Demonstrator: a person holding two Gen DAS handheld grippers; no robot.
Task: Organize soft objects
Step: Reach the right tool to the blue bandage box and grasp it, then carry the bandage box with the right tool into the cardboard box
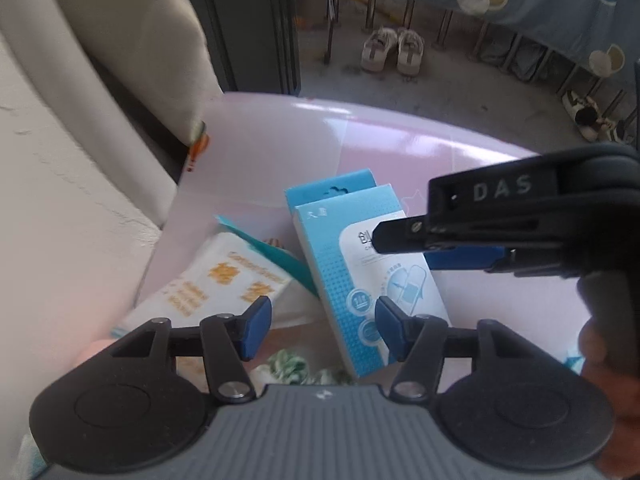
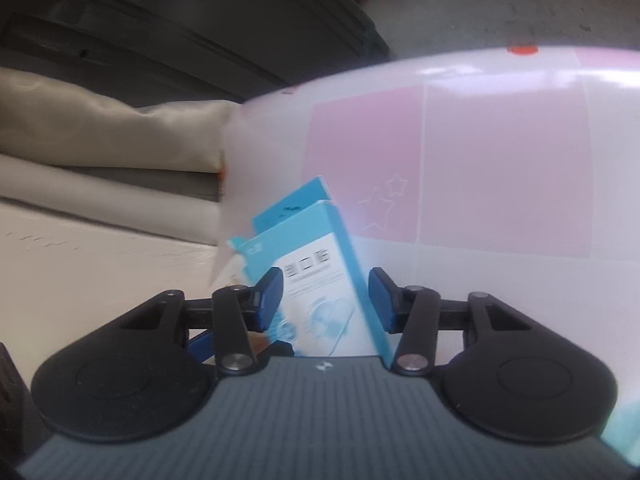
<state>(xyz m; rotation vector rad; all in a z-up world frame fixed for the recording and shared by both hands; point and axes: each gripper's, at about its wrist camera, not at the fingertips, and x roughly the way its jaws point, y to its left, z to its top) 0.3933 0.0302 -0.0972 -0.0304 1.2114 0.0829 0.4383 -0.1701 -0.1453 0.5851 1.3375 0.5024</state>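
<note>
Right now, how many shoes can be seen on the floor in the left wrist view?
4. A pale pair stands side by side on the floor beyond the pink bin. Two more shoes lie at the right edge under the blue cloth; others may be hidden.

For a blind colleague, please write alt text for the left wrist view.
A blue and white box leans inside a pink bin, beside a white packet with orange print. The left gripper points down at them with its fingers apart, while the right gripper enters from the right at the box.
</note>
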